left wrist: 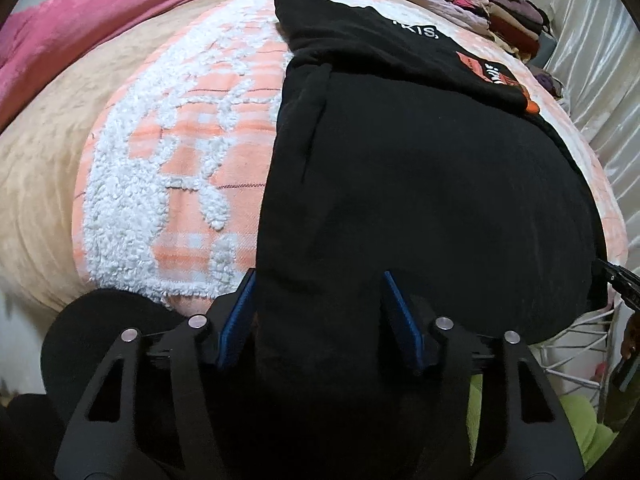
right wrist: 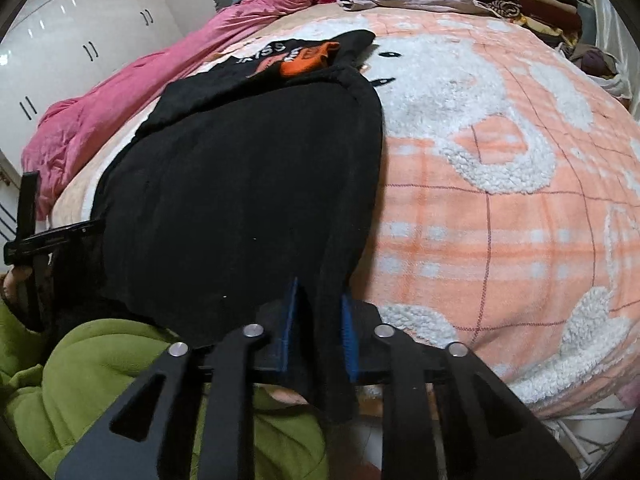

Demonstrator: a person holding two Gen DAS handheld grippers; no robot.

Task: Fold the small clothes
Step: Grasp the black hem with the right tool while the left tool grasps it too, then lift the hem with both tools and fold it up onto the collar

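A home bedroom: blanketed bed (right wrist: 500, 208), white wardrobe (right wrist: 72, 28), clothes piles (left wrist: 500, 4).

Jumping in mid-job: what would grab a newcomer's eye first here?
A big black fleece garment with an orange print lies spread down the orange-and-white plaid blanket covering the bed. Right tongs pinch its near hem; left tongs straddle the other near edge. A crumpled pink quilt lies along the bed's left side in the right view.
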